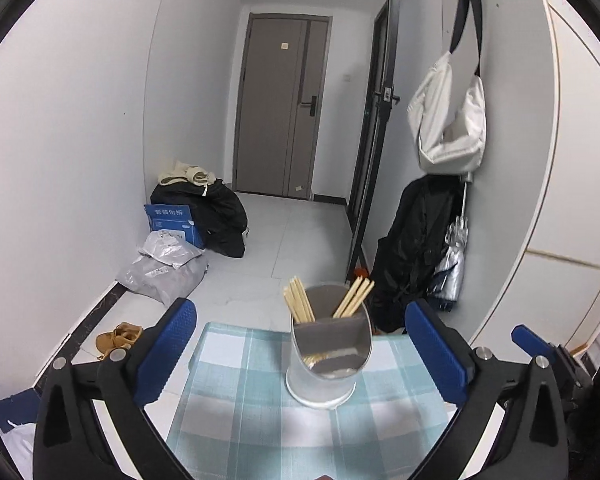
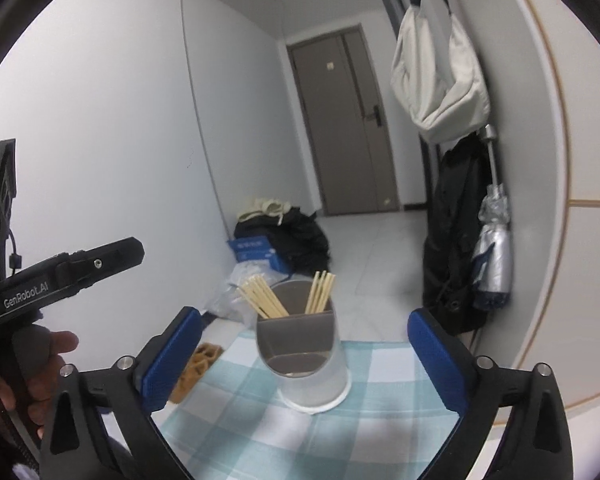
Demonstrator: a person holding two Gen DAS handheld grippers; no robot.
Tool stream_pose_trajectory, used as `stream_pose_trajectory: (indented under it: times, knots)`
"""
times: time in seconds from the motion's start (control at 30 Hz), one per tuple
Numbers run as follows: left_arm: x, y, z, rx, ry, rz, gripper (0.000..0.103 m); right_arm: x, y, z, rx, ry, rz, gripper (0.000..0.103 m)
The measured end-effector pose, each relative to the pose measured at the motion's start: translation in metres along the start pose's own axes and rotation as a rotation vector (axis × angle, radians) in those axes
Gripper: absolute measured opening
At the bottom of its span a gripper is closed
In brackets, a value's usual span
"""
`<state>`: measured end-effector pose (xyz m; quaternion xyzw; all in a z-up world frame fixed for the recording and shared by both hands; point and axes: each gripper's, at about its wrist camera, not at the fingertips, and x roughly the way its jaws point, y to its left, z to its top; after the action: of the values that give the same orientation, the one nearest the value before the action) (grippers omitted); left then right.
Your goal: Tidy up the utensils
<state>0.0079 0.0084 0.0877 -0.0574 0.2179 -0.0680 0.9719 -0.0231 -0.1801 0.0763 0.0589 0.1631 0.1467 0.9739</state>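
A translucent utensil holder [image 1: 324,364] with a grey divider stands upright on a small table with a blue-and-white checked cloth [image 1: 260,420]. Two bunches of wooden chopsticks [image 1: 300,300] stand in its back compartments, one at the left and one at the right [image 1: 354,296]; the front compartment looks empty. My left gripper [image 1: 300,352] is open and empty, its blue pads [image 1: 168,352] wide on either side of the holder. In the right wrist view the holder [image 2: 306,356] and chopsticks [image 2: 262,296] sit between my open, empty right gripper [image 2: 304,360]. The left gripper's body [image 2: 60,276] shows at the left.
The table edge drops to a tiled floor. Black bags and a blue box [image 1: 172,220] lie by the left wall. A brown shoe [image 1: 118,338] lies on the floor at the table's left. A white bag [image 1: 452,120], black coat [image 1: 412,248] and umbrella hang at right. A grey door [image 1: 280,100] is far back.
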Motion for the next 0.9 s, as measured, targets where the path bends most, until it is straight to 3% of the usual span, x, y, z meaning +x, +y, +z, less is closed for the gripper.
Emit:
stream_pose_trajectory:
  times: [0.57,0.9]
  knots:
    - [-0.003,0.007,-0.054,0.001,-0.037,0.076,0.101,-0.018,0.004,-0.066,-0.031,-0.03,-0.043,0.103]
    - [0.017,0.012,-0.081,0.004,-0.001,0.097,0.102,-0.016,-0.002,-0.091,-0.039,-0.023,-0.086,0.103]
